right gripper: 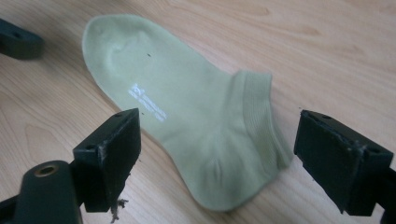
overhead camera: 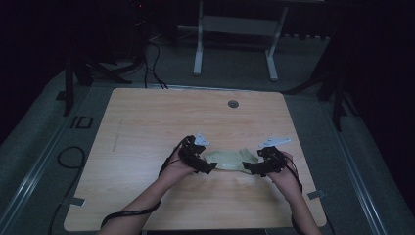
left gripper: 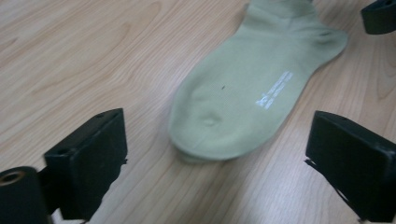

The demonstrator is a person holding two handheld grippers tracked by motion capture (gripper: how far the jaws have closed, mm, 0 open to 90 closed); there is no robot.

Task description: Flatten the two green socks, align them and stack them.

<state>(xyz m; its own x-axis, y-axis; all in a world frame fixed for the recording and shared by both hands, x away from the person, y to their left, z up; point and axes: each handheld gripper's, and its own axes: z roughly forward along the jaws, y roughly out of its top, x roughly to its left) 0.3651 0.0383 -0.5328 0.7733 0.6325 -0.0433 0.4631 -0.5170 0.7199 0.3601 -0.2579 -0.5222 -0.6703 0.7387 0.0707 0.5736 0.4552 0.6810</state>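
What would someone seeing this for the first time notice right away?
A pale green sock lies flat on the wooden table, near its front middle. The left gripper and right gripper flank it, one at each end, jaws open and not touching it. The room around is dark.
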